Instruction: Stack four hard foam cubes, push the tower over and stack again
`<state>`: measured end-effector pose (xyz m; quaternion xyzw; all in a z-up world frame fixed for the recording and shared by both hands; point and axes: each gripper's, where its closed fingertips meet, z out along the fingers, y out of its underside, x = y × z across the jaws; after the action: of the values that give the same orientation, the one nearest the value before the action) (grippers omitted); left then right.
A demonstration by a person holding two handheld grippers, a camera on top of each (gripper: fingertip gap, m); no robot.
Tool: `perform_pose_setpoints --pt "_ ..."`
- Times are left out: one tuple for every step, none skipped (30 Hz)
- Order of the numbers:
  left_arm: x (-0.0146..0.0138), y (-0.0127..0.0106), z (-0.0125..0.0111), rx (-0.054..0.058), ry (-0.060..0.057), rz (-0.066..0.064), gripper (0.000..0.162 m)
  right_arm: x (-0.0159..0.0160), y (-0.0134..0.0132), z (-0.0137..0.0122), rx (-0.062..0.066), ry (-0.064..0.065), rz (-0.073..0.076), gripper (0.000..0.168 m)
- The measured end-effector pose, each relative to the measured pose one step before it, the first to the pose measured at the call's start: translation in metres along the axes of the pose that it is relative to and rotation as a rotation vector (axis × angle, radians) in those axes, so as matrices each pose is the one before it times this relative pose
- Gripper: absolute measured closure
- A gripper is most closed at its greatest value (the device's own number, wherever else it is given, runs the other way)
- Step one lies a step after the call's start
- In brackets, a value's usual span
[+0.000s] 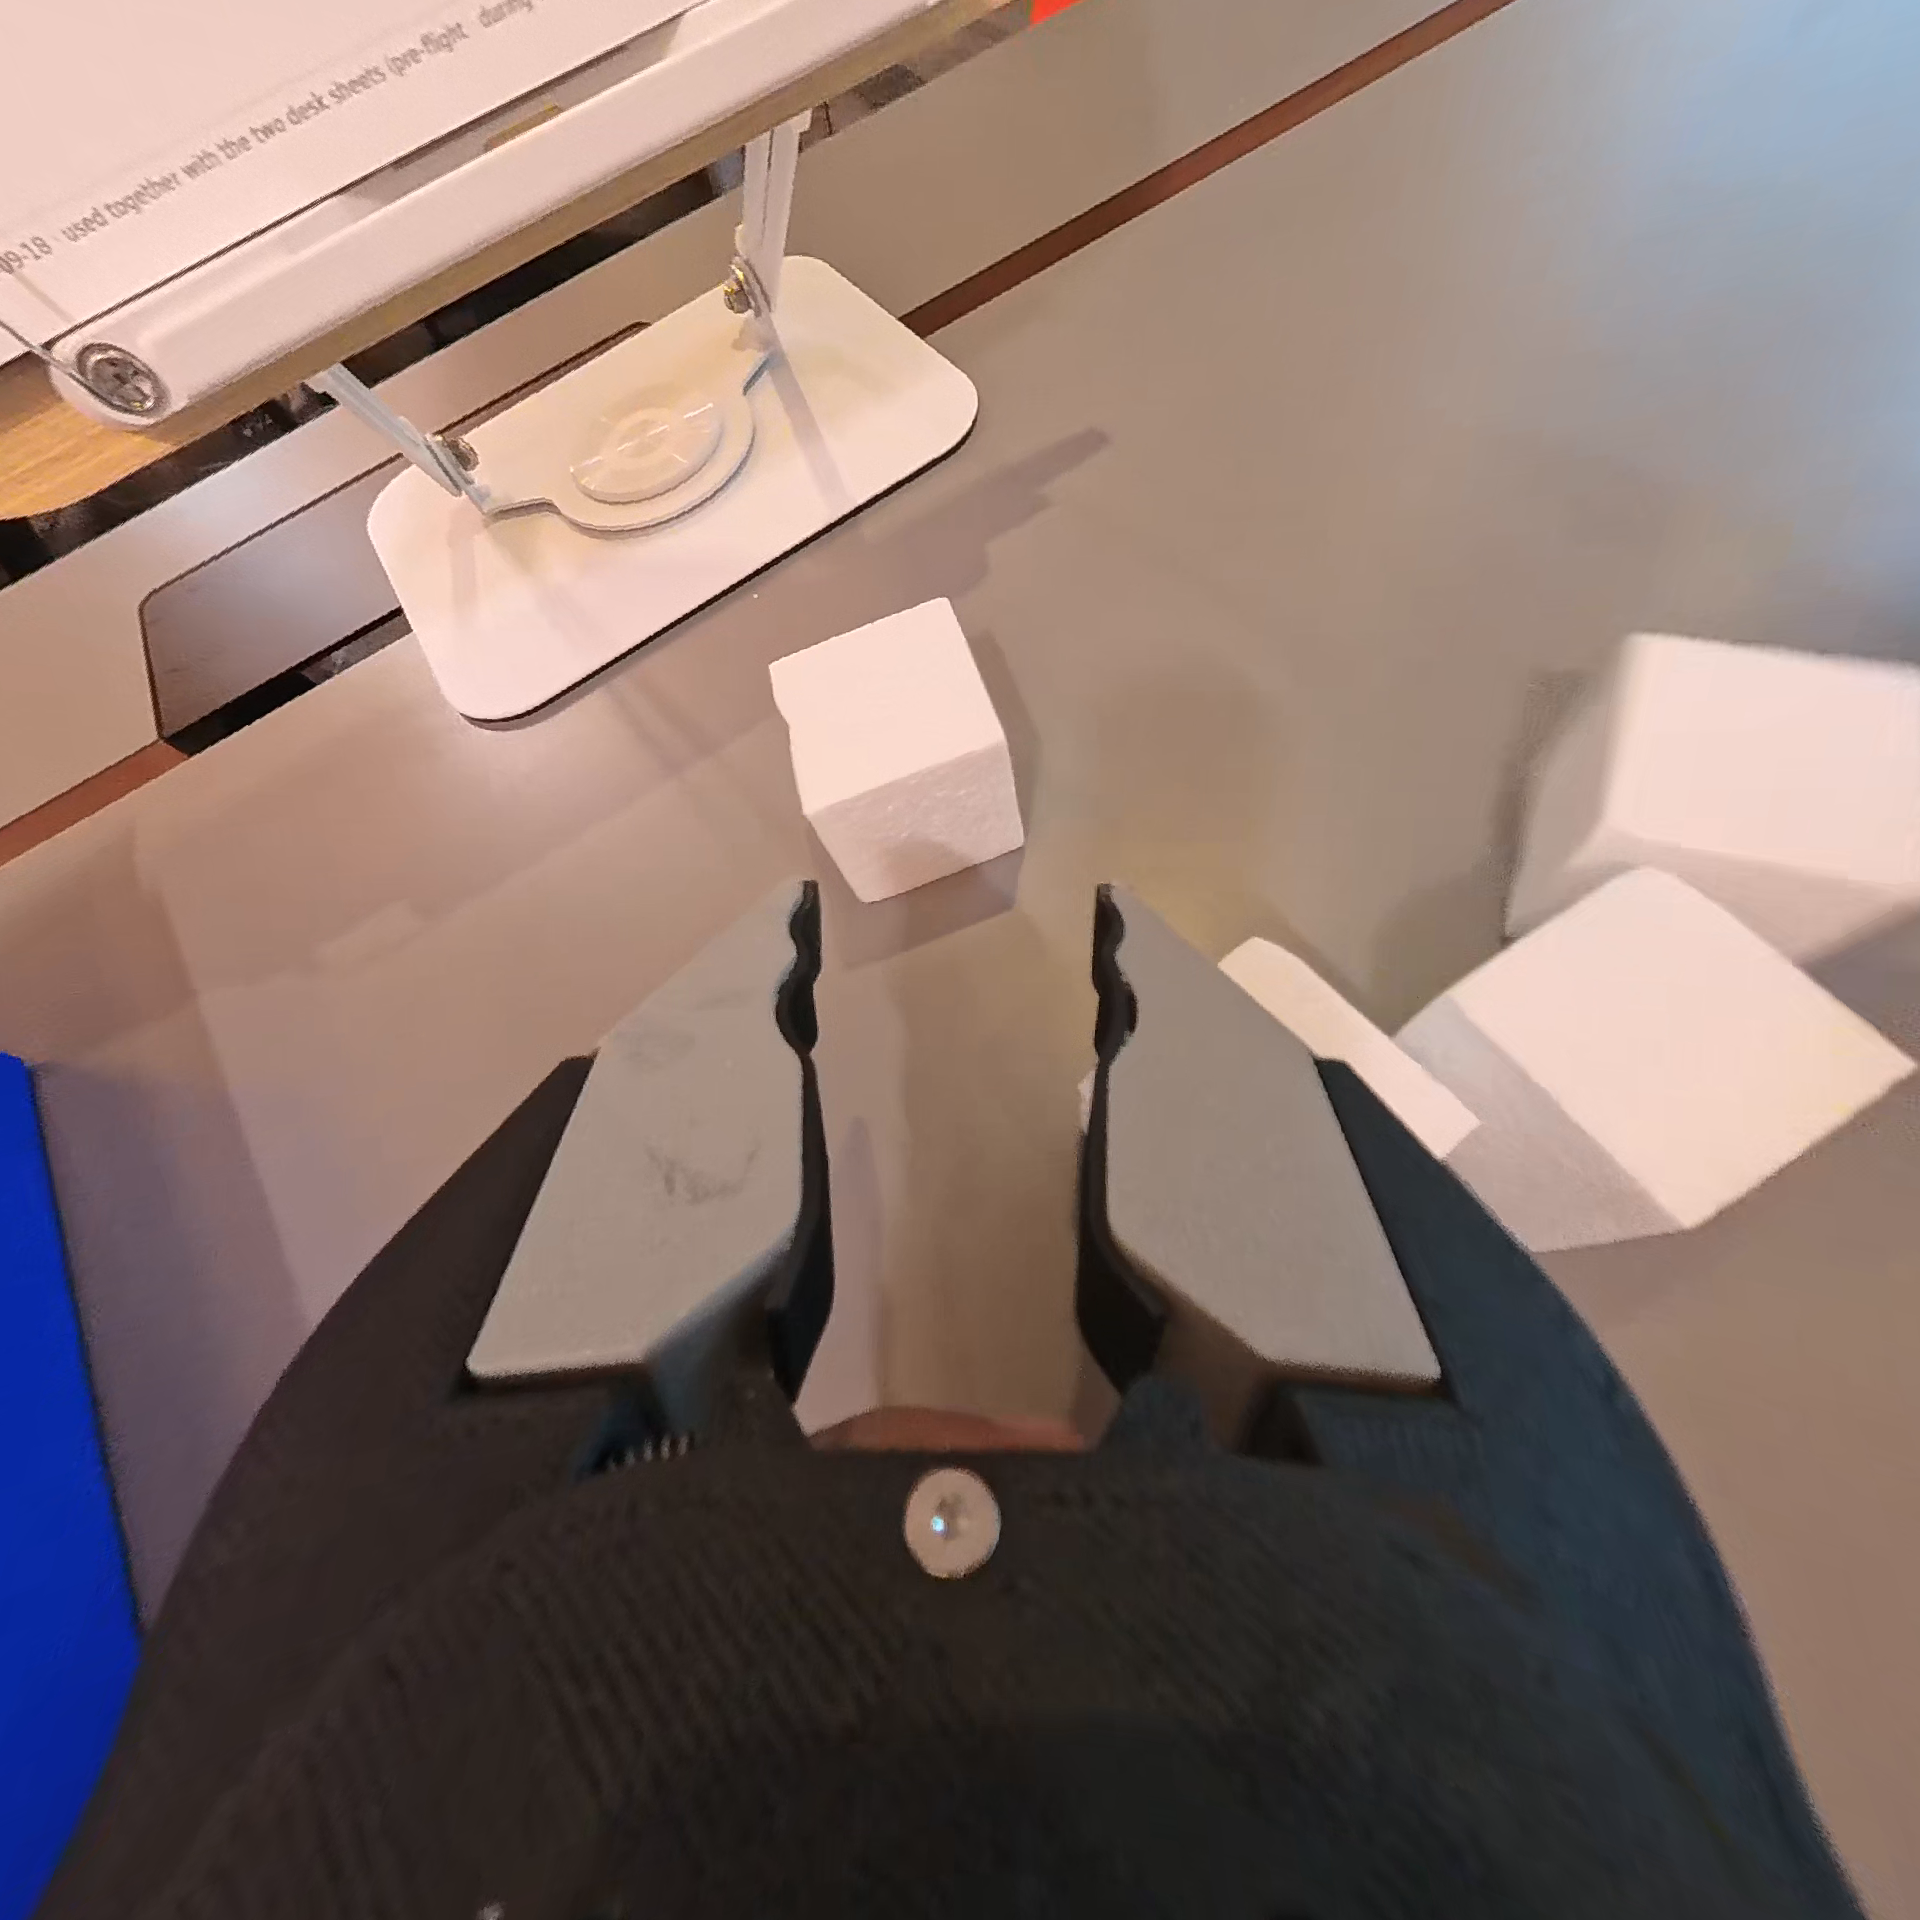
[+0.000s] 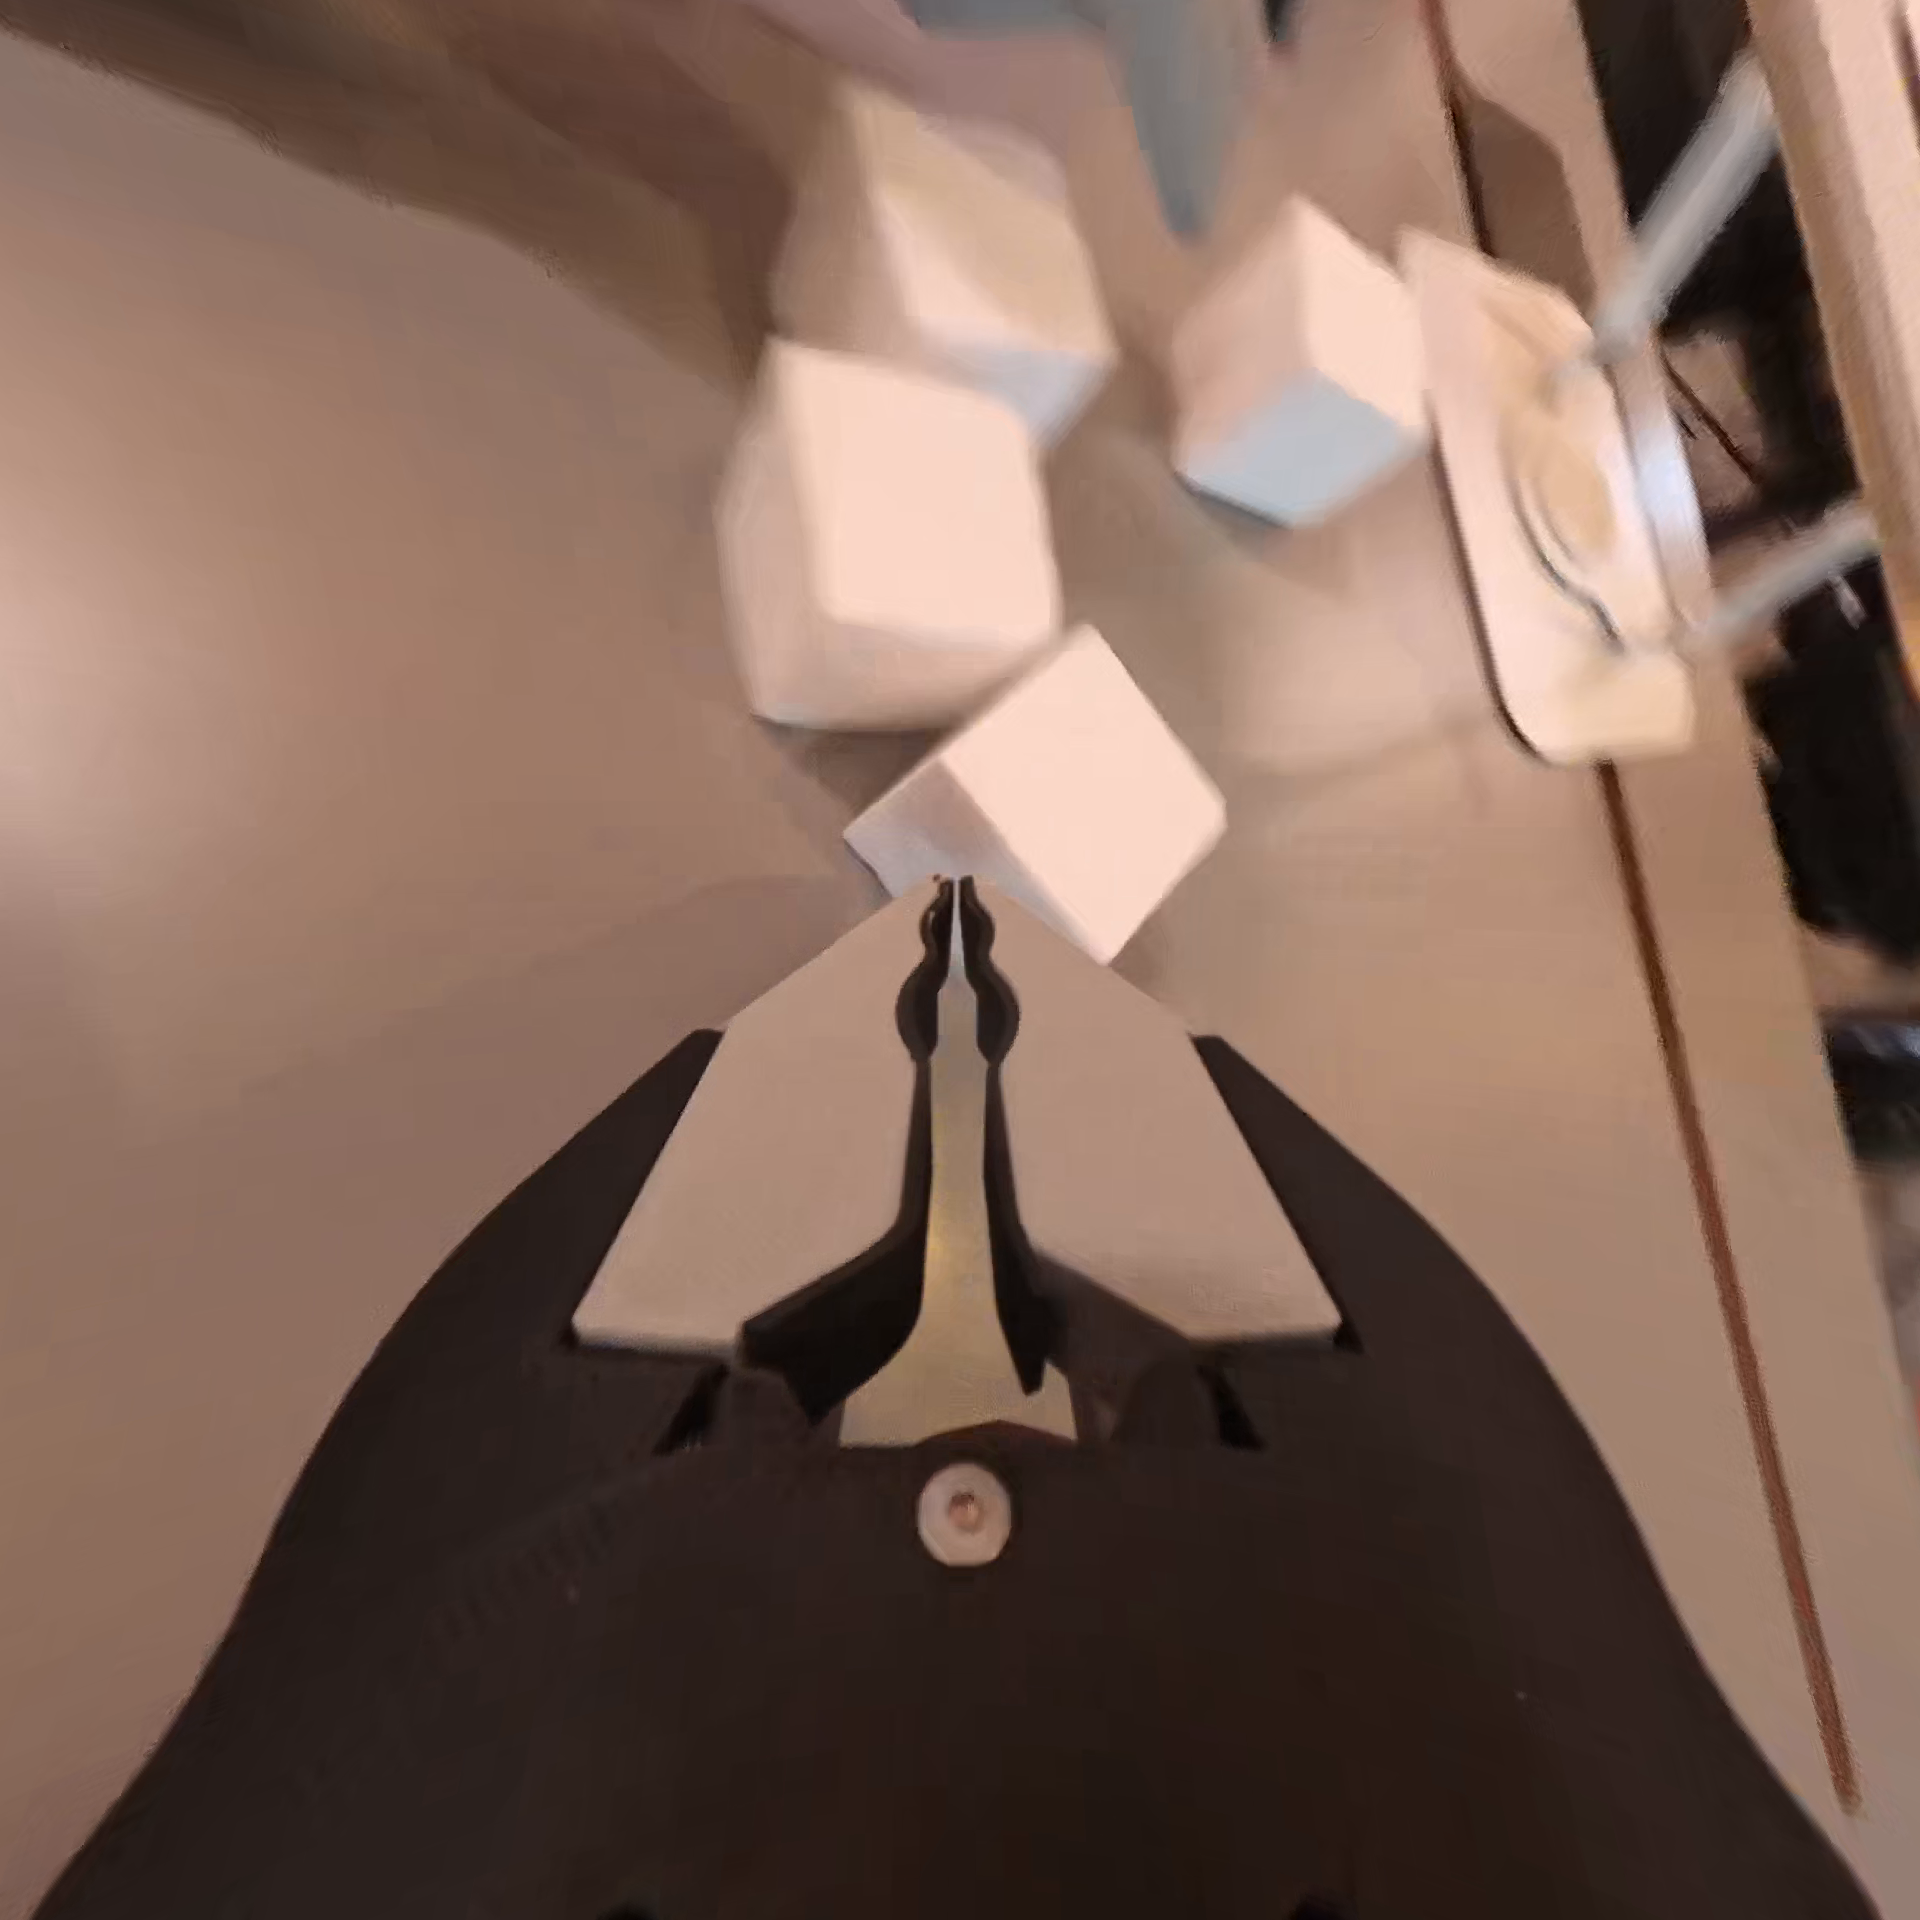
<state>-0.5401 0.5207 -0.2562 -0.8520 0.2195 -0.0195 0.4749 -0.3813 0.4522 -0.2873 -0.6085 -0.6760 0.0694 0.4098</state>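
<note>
Several white foam cubes lie scattered on the grey table, none stacked. In the left wrist view one cube (image 1: 899, 743) sits just ahead of my left gripper (image 1: 956, 904), which is open and empty. Two more cubes (image 1: 1652, 1049) (image 1: 1745, 758) lie to the right, and another (image 1: 1340, 1039) is partly hidden behind my right finger. In the right wrist view my right gripper (image 2: 954, 883) is shut and empty, its tips touching or nearly touching the nearest cube (image 2: 1049, 800). Three blurred cubes (image 2: 894, 540) (image 2: 977, 260) (image 2: 1299, 384) lie beyond it.
A white document stand with a flat base (image 1: 852, 405) and a tilted sheet holder (image 1: 312, 156) stands at the far table edge; its base also shows in the right wrist view (image 2: 1558, 499). A blue object (image 1: 52, 1351) is at the left. The table edge (image 2: 1714, 1247) runs along the right. To reach the blue object (image 1: 52, 1351) in a straight line is about 25 cm for my left fingers, about 45 cm for my right.
</note>
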Motion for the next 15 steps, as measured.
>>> perform_pose_setpoints --pt "0.00105 0.00028 0.00047 -0.0024 0.0018 0.0047 0.111 0.00989 0.01055 0.00221 -0.0456 0.0392 0.0254 0.168" --pt "0.00091 0.00042 0.00061 -0.0036 0.0011 0.0044 0.111 0.00253 0.00496 0.00179 -0.0103 -0.0016 0.0202 0.168" --pt "0.00090 0.00032 0.00051 -0.0031 0.0010 0.0046 0.111 -0.00135 0.00049 0.00061 0.0155 -0.0206 0.0206 0.168" --pt "0.00091 0.00020 0.00035 -0.0020 0.0013 0.0046 0.111 -0.00239 -0.00174 -0.00053 0.0219 -0.0240 0.0188 0.168" --pt "0.00078 -0.00002 0.00025 -0.0011 0.0019 0.0046 0.111 -0.00120 -0.00232 -0.00096 0.0163 -0.0130 0.0125 0.168" --pt "0.00096 -0.00005 0.00021 -0.0006 0.0025 0.0039 0.111 0.00045 -0.00217 -0.00111 0.0103 0.0015 0.0050 0.168" --pt "0.00119 -0.00011 0.00014 -0.0005 0.0049 0.0038 0.111 0.00051 -0.00229 -0.00109 0.0083 0.0047 -0.0020 0.168" --pt "0.00194 -0.00019 0.00019 0.0002 0.0079 0.0056 0.111 -0.00025 -0.00200 -0.00066 0.0073 0.0026 -0.0052 0.168" --pt "0.00221 -0.00094 -0.00001 0.0028 0.0074 0.0097 0.111 -0.00085 -0.00139 -0.00023 0.0051 -0.0001 -0.0064 0.168" --pt "0.00209 -0.00136 -0.00013 0.0049 0.0036 0.0142 0.112 -0.00077 -0.00041 0.00021 0.0008 0.0000 -0.0064 0.168" --pt "0.00184 -0.00117 -0.00027 0.0027 0.0006 0.0161 0.112 -0.00056 0.00057 0.00051 -0.0037 0.0000 -0.0049 0.168" --pt "0.00192 -0.00052 -0.00020 -0.0018 0.0013 0.0180 0.113 -0.00050 0.00084 0.00064 -0.0042 -0.0007 -0.0025 0.168" --pt "0.00218 -0.00012 -0.00012 -0.0049 0.0018 0.0222 0.113 -0.00038 0.00079 0.00065 -0.0031 -0.0028 -0.0003 0.168" --pt "0.00153 0.00013 -0.00010 -0.0063 -0.0024 0.0234 0.113 -0.00019 0.00061 0.00037 -0.0017 -0.0031 0.0020 0.168" --pt "0.00060 0.00020 -0.00021 -0.0060 -0.0078 0.0209 0.113 0.00027 0.00014 0.00001 0.0015 -0.0007 0.0038 0.168"
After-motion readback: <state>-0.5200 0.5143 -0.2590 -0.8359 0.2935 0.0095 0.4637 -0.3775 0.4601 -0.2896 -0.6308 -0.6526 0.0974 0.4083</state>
